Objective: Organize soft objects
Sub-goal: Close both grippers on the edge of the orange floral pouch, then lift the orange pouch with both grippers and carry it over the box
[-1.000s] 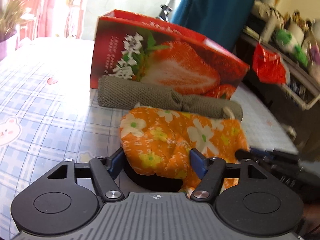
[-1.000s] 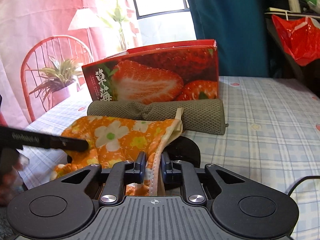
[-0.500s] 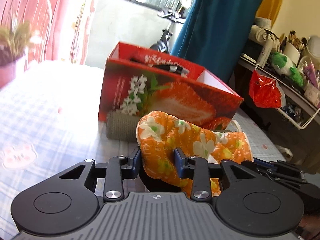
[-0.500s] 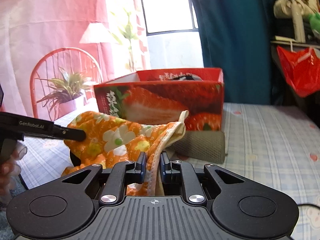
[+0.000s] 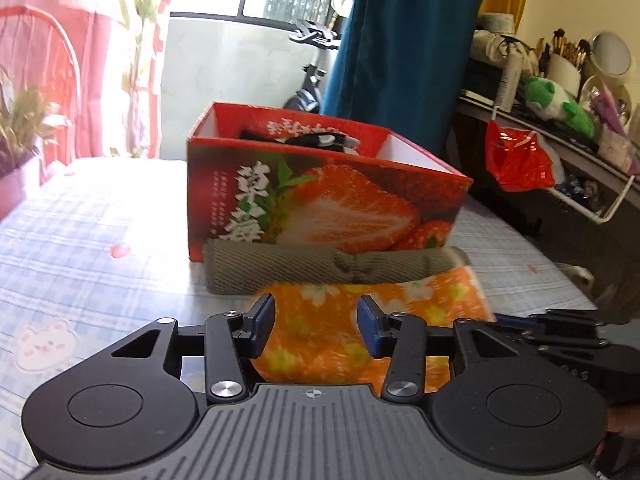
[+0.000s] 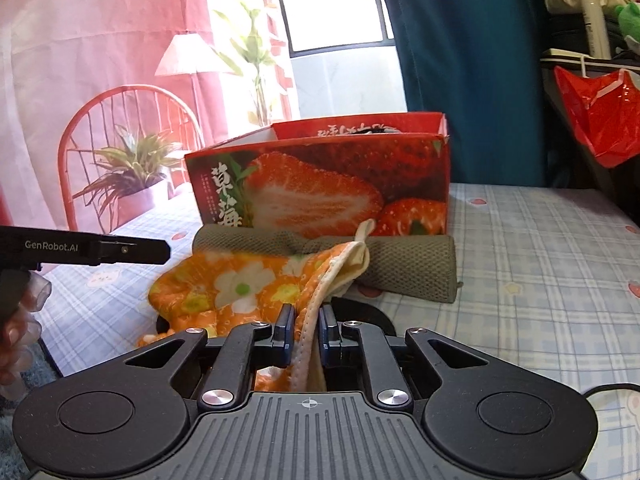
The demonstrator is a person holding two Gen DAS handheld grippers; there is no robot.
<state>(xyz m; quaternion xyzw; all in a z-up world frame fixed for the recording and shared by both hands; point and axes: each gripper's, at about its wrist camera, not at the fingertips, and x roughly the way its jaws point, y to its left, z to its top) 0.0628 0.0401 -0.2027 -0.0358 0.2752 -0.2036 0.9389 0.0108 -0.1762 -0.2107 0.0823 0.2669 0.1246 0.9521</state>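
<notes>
An orange floral cloth (image 5: 432,300) lies on the table in front of a rolled grey-green towel (image 5: 280,268), which rests against an open red strawberry box (image 5: 340,208). My left gripper (image 5: 316,312) has its jaws opening; the cloth sits between and below the pads, which do not press on it. My right gripper (image 6: 306,320) is shut on the cream-trimmed hem of the orange cloth (image 6: 240,284). In the right wrist view one of the left gripper's fingers (image 6: 132,250) reaches in above the cloth's left end. Dark items lie inside the box.
The checked tablecloth (image 6: 540,260) covers the table. A potted plant (image 6: 132,184) and a red chair (image 6: 128,120) stand beyond the left edge. A red bag (image 6: 596,116) hangs from a cluttered shelf on the right. Something black and round (image 6: 360,316) lies under the cloth.
The left jaws closed on the cloth's end and raised it, then widened again, and the cloth now lies lower and flatter. The right gripper kept its hold on the hem.
</notes>
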